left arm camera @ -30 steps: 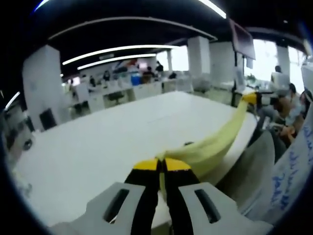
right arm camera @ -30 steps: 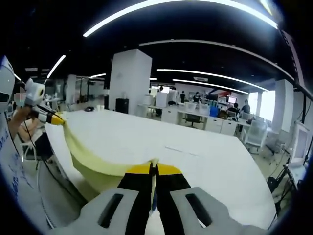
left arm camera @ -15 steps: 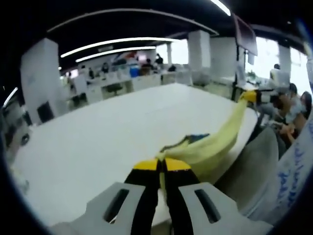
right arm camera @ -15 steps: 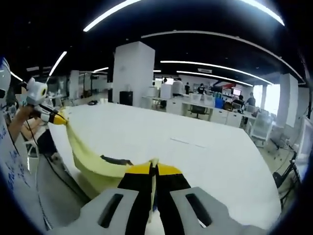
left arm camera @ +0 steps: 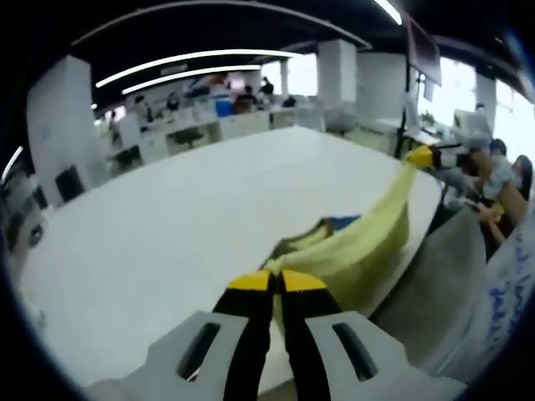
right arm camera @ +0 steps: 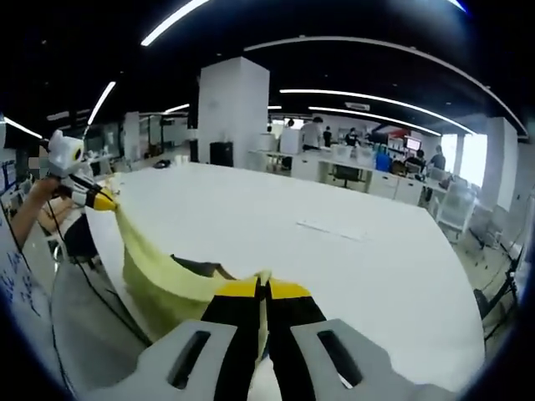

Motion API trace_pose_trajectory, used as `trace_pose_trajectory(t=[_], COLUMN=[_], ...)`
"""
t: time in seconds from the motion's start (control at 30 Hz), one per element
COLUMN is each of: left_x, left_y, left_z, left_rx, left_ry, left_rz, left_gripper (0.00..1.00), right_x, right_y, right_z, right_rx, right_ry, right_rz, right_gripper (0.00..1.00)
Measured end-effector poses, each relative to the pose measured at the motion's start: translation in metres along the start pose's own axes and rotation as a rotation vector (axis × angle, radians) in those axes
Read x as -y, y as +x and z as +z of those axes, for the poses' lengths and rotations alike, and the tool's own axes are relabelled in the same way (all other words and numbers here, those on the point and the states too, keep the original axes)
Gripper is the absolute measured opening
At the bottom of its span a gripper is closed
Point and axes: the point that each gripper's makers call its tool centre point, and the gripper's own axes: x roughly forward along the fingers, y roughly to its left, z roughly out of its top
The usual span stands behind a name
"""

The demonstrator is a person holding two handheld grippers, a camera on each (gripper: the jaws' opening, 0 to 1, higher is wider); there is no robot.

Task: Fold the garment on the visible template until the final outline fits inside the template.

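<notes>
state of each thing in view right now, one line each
left gripper: shut on the yellow garment's edge
right gripper: shut on the yellow garment's other end
yellow garment: lifted, stretched between both grippers, sagging over the table edge
white table: garment partly draped on it

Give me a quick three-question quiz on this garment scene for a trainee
1. True or false: the left gripper is shut on the yellow garment.
2. What colour is the table?
3. In the right gripper view, the right gripper is: A) open above the table, B) shut on the garment's edge, C) holding a cup.

Key: 1 true; 2 white; 3 B.
</notes>
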Motion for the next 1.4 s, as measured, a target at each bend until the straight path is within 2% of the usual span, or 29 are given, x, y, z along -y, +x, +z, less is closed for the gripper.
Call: trace_pose_trajectory(t=[0.27, 0.63, 0.9, 1.1, 1.23, 1.4], left_x=[-0.006, -0.014, -0.02, -0.028, -0.028, -0.032], left_y=[0.018, 0.041, 0.056, 0.069, 0.075, 0.081], left_z=[-0.011, -0.026, -0.033, -0.04, -0.047, -0.048], left_rx=[-0.038, -0.065, -0.078, -0.099, -0.119, -0.122], left_ry=[-0.015, -0.048, -0.055, -0.057, -0.061, -0.067], left_rz=[-0.015, -0.028, -0.028, -0.032, -0.04, -0.04], left_gripper=[0.0, 0.0, 0.0, 0.0, 0.0, 0.0], right_x=[0.006, 0.008, 0.01, 0.018, 0.016, 0.015], right_y=[0.015, 0.034, 0.045, 0.058, 0.063, 0.07], right_z=[-0.015, -0.035, -0.047, -0.06, -0.065, -0.072], right_rx=[-0.043, -0.099, -0.152, -0.205, -0.222, -0.251], right_ry=[0.052, 0.059, 0.037, 0.003, 0.005, -0.02], right_rz=[0.026, 0.037, 0.039, 0.039, 0.05, 0.058], right_gripper=[0.02, 0.02, 0.02, 0.02, 0.02, 0.02])
